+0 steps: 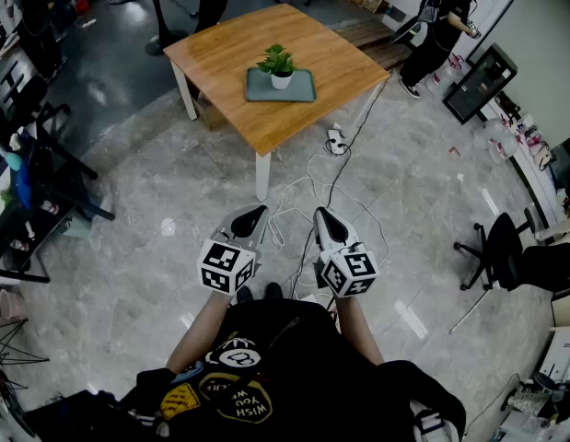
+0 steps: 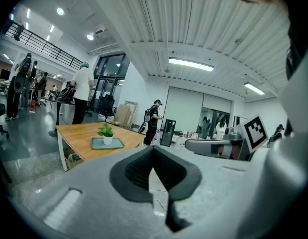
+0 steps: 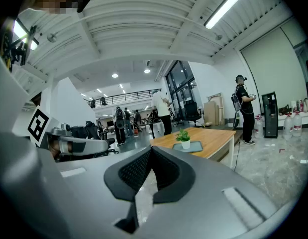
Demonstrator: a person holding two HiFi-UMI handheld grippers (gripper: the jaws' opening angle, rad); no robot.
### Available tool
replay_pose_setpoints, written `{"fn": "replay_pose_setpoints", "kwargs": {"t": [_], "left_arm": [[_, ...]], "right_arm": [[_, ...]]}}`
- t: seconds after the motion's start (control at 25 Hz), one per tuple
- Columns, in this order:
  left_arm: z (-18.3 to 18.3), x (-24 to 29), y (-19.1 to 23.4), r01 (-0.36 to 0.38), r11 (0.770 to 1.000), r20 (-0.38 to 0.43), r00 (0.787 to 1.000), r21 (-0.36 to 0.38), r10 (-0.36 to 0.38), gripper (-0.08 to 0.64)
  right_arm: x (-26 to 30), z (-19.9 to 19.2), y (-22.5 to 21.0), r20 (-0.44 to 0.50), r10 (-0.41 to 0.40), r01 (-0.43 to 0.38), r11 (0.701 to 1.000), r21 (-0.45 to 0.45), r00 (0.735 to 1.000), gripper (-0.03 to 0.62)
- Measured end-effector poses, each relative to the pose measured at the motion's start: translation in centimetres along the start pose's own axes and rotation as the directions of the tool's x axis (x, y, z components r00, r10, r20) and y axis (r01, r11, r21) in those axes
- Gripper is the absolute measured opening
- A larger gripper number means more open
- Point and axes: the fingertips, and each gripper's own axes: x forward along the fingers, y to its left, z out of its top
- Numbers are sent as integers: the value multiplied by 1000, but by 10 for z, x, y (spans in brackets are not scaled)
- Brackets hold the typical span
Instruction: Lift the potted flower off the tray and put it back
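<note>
1. Jaws of the left gripper (image 2: pixel 154 148): closed tip to tip, nothing between them, nothing held.
2. Jaws of the right gripper (image 3: pixel 151 148): also together at the tips, empty.
3. In the head view: both grippers side by side close in front of the body, a small gap between them, pointing forward and slightly down. Left marker cube (image 1: pixel 227 267) and right marker cube (image 1: pixel 349 273) at their near ends, just above the wearer's forearms.
4. Below and ahead of the jaws: grey stone-look floor (image 1: pixel 128 247). Loose white cables (image 1: pixel 308 178) lying across it, leading toward a power strip (image 1: pixel 336 141) near the bench's front corner.
5. Well ahead of both grippers: square wooden bench (image 1: pixel 220 53) on white legs, one corner turned toward the camera.
6. Near the middle of the bench top: grey-green tray (image 1: pixel 303 88), lying flat.
7. Potted flower (image 1: pixel 280 65): upright in a small white pot, green leaves above, standing on the tray toward its far edge. Well apart from both grippers, touched by neither. Also visible in both gripper views, small, beyond the closed jaw tips.
8. Farther out: a person (image 1: pixel 441 26) in dark clothes with a backpack, standing past the bench's far right side. Black office chair (image 1: pixel 496 247) on the floor at the right. More people deeper in the hall in the gripper views, too small for detail.
</note>
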Motion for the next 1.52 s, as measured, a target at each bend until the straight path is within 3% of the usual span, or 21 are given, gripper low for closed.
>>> {"fn": "replay_pose_setpoints", "kwargs": {"t": [0.48, 0.84, 1.16, 1.36, 1.52], "left_arm": [[9, 49, -3, 6, 1000, 9, 1000, 11, -6, -4], [5, 92, 11, -29, 999, -7, 1000, 28, 29, -5], [18, 168, 94, -41, 999, -33, 999, -32, 40, -3], [36, 221, 160, -6, 1000, -35, 999, 27, 7, -3], [18, 271, 225, 3, 998, -102, 995, 56, 3, -5]], "right_arm": [[9, 6, -45, 6, -7, 7, 1000, -7, 1000, 2], [39, -6, -83, -4, 17, -17, 1000, 14, 1000, 3], [130, -6, -124, -53, 30, -26, 997, 70, 998, 3], [224, 3, -142, -52, 64, -60, 995, 86, 997, 3], [301, 2, -150, -76, 87, -85, 996, 33, 993, 3]]}}
